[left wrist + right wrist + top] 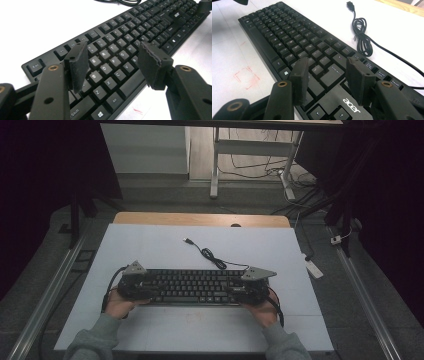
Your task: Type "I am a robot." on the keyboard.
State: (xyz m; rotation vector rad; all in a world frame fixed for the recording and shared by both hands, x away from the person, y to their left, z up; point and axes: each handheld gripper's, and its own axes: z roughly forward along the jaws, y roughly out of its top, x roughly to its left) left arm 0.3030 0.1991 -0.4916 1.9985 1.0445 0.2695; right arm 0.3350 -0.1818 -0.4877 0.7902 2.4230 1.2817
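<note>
Over the keyboard [192, 286] both grippers hang unclenched; right gripper [327, 80] view alone shows its coiled cable [362, 37]

The keyboard [197, 286] lies on the table [150, 250], its cable [207, 254] coiled behind it.

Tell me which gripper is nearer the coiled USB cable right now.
Right. The right gripper hovers over the keyboard's right end, just below the coiled USB cable; the left gripper is at the far left end.
</note>
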